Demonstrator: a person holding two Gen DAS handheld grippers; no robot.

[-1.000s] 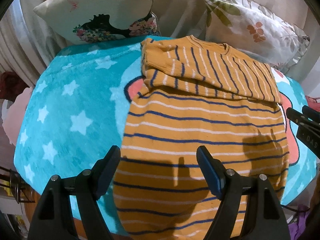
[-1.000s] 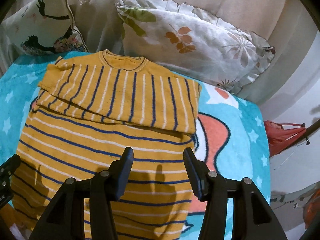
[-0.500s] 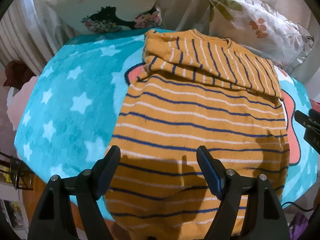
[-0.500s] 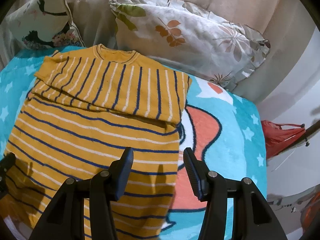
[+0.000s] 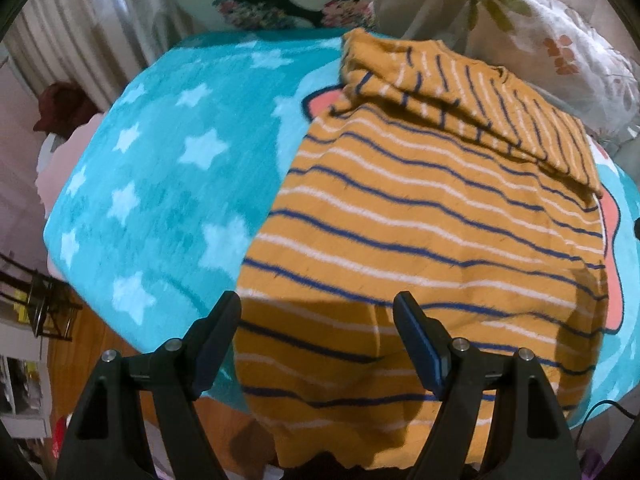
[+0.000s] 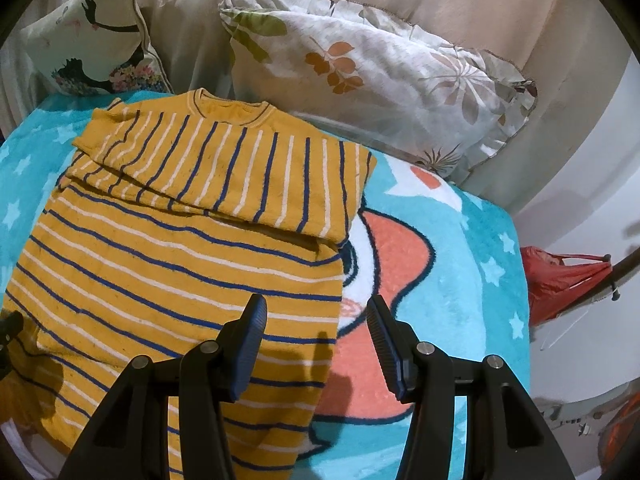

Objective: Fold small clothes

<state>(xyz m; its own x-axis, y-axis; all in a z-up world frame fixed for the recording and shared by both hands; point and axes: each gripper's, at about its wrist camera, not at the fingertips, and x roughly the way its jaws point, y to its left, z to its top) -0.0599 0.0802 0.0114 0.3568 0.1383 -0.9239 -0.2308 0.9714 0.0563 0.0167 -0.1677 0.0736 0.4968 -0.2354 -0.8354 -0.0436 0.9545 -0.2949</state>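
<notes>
An orange sweater point(image 5: 420, 220) with blue and white stripes lies flat on a turquoise star blanket point(image 5: 160, 168). Its sleeves are folded across the chest near the collar. Its hem hangs over the blanket's near edge. My left gripper point(image 5: 316, 328) is open and empty above the sweater's lower left part. In the right wrist view the sweater point(image 6: 168, 248) lies left of centre. My right gripper point(image 6: 316, 332) is open and empty above the sweater's right side edge, over the blanket point(image 6: 460, 280). A bit of the left gripper point(image 6: 8, 332) shows at the left edge.
Two pillows stand at the back: a bird-print one point(image 6: 88, 40) on the left and a leaf-print one point(image 6: 380, 80) on the right. A red bag point(image 6: 560, 280) hangs off the right. A wooden floor point(image 5: 80, 340) lies below the blanket's left edge.
Both grippers have drawn back toward the sweater's hem. The left one has shifted toward the left side, the right one toward the right side edge. Both stay open. The sweater has not moved.
</notes>
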